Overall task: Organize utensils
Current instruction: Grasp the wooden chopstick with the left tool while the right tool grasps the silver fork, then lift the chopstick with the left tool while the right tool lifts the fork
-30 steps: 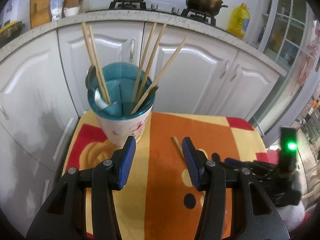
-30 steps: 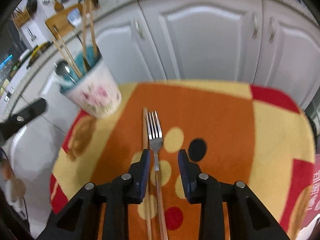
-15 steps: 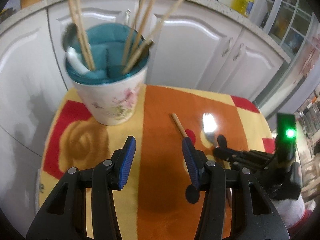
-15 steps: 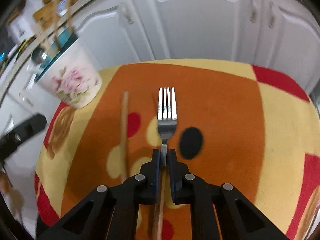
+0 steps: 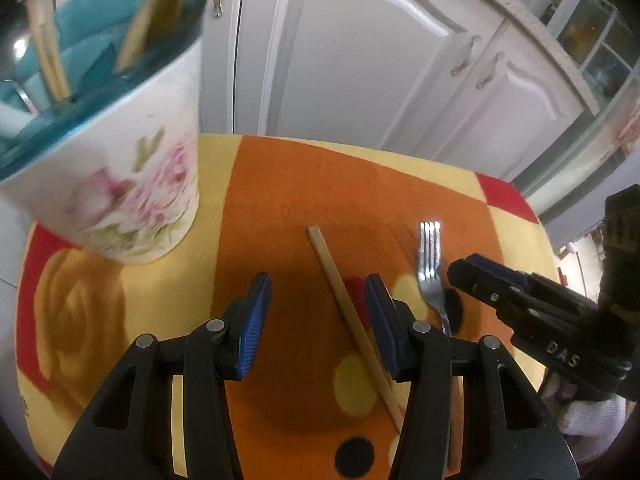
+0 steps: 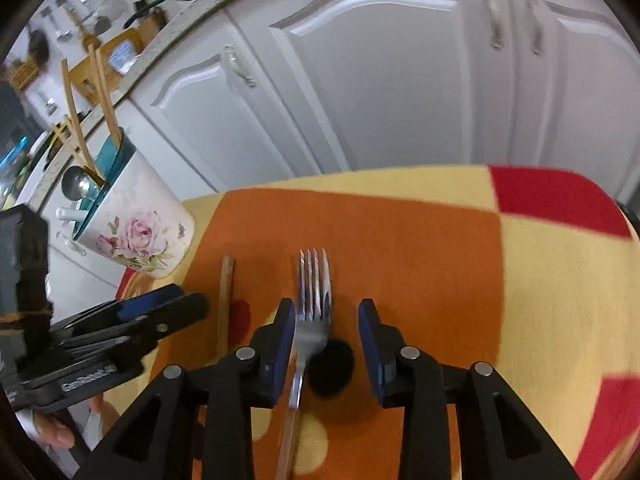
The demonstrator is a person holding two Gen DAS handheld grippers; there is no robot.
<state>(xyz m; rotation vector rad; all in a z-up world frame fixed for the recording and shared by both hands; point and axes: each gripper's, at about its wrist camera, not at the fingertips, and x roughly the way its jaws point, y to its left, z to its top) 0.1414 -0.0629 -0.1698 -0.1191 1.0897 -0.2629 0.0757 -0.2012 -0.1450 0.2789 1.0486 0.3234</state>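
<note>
A steel fork [image 6: 313, 300] lies on the orange, yellow and red mat [image 6: 420, 248], tines pointing away; it also shows in the left wrist view [image 5: 430, 264]. My right gripper [image 6: 327, 340] is open and straddles the fork's neck, which lies close to the left finger. A wooden chopstick [image 5: 352, 316] lies left of the fork; it also shows in the right wrist view [image 6: 225, 304]. My left gripper [image 5: 318, 320] is open over the chopstick, which lies near its right finger. A floral utensil cup [image 5: 120, 184] with a teal inside holds chopsticks and a spoon, at the mat's far left.
White cabinet doors [image 6: 400, 80] stand just behind the mat. The cup also shows in the right wrist view [image 6: 136, 232]. The mat's far edge and right edge drop off. A counter with kitchenware runs above the cabinets.
My right gripper was shut on the fork half a second ago and now stands open, with the fork on the mat. My left gripper has moved right and lower, over the chopstick.
</note>
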